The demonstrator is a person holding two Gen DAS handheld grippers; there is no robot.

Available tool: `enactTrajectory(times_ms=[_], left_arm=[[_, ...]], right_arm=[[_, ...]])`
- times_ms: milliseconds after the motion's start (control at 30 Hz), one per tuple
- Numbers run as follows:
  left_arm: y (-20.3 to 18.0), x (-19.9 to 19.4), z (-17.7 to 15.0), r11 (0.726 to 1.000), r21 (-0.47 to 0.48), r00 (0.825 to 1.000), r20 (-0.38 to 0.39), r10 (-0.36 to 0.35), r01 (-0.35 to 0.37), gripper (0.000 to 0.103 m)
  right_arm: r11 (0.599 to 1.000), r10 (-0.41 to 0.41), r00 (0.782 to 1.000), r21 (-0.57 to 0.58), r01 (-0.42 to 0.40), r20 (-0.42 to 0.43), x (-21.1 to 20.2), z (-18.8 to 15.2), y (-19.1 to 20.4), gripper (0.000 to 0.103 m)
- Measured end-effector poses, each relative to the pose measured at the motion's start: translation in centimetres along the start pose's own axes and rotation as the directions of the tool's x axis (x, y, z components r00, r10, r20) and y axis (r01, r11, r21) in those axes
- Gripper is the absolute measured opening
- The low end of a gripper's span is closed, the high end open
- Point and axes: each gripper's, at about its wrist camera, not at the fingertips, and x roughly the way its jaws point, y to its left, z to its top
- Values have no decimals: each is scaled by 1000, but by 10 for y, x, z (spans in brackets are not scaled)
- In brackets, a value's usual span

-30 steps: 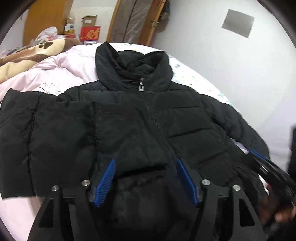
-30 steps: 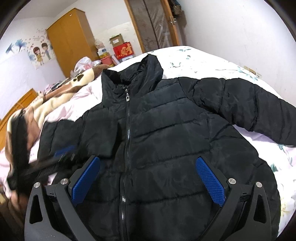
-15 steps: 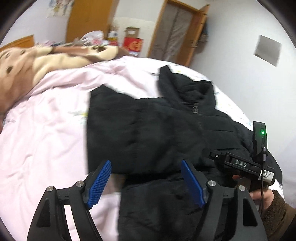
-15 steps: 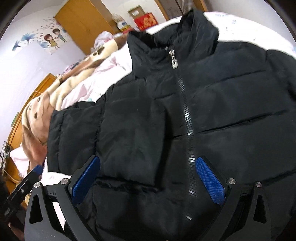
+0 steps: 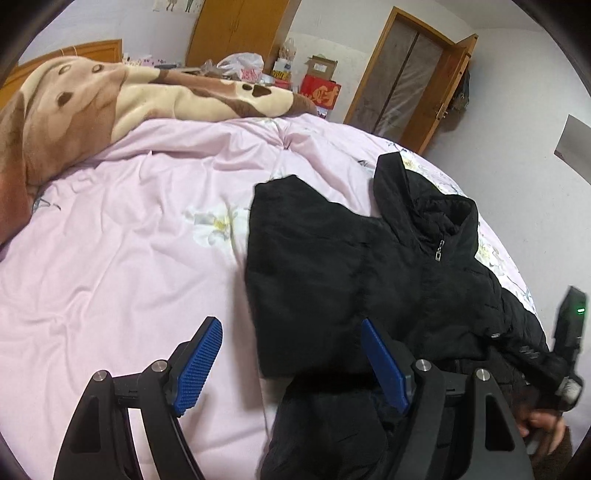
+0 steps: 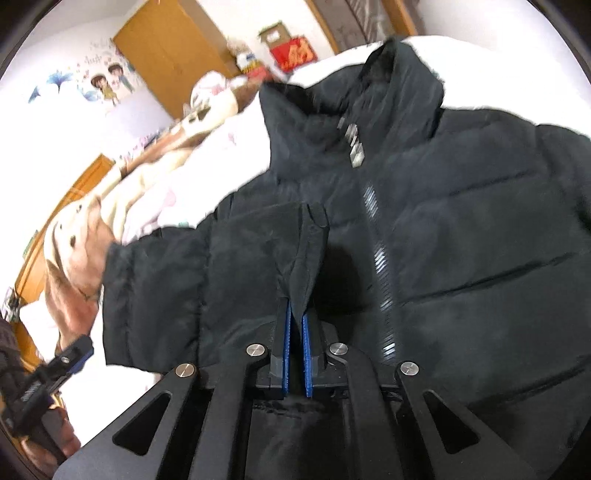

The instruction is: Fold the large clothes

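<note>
A black puffer jacket (image 5: 369, 273) lies front up on a pink quilt (image 5: 122, 236), zipped, collar (image 5: 424, 192) standing. One sleeve (image 5: 295, 258) is folded across its front. My left gripper (image 5: 291, 365) is open and empty, hovering over the jacket's left edge and the quilt. My right gripper (image 6: 295, 332) is shut on a fold of the jacket (image 6: 461, 229), pinching the folded sleeve's cuff (image 6: 303, 258) near the zip (image 6: 373, 229). The right gripper also shows at the right edge of the left wrist view (image 5: 569, 332), held by a hand.
A brown and cream blanket (image 5: 92, 107) is heaped at the bed's far left. Boxes and bags (image 5: 317, 85) stand by a wooden wardrobe (image 5: 236, 33) and door (image 5: 410, 77) behind. A white wall (image 5: 524, 147) runs close along the bed's right side.
My right gripper has closed on the jacket's fabric; it was open half a second ago. My left gripper has swung left, off the jacket toward the bare quilt.
</note>
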Motion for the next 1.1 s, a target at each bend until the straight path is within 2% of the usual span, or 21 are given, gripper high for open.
enactTrajectory(times_ms=[100,200,333,400,467,533,667,767,900,967,1067,1100], left_arm=[[-10,4,3,1000,-7,1000,5,-20,20,77],[-28,13,9,999,23,1000,3,-27,27,77],[-56,33,18,996,87,999,0,-35,35,77],[-68,50,23,995,95,999,-31,-18,21,77],[-79,65,27,994,104,999,-35,-35,39,77],[-87,83,29,993,120,999,-43,1,4,77],[-87,121,28,992,117,991,-118,70,-56,77],[-84,131,22,987,126,986,-124,115,-100,77],[-80,139,20,988,115,985,-126,116,-101,77],[-78,145,21,988,104,984,-129,124,-111,80],[-74,154,23,985,101,979,-136,153,-140,90],[-72,158,23,986,90,977,-151,151,-138,91]], right_arm=[[1000,-16,997,18,15,70,-27,11,-12,5],[997,-83,989,15,81,122,-47,21,-23,5],[986,-165,976,38,161,139,-57,27,-47,5],[979,-201,971,59,195,132,-55,30,-61,5],[972,-229,965,75,221,127,-53,29,-75,5],[966,-252,961,89,243,111,-50,31,-87,5],[956,-290,954,76,285,77,-37,33,-102,5],[949,-311,949,68,308,48,-29,29,-112,5],[938,-344,939,65,342,23,-17,24,-122,5],[921,-389,921,31,388,25,-13,23,-121,6],[890,-456,889,-11,456,33,-10,23,-118,6],[886,-464,886,-15,464,32,-9,24,-118,7]])
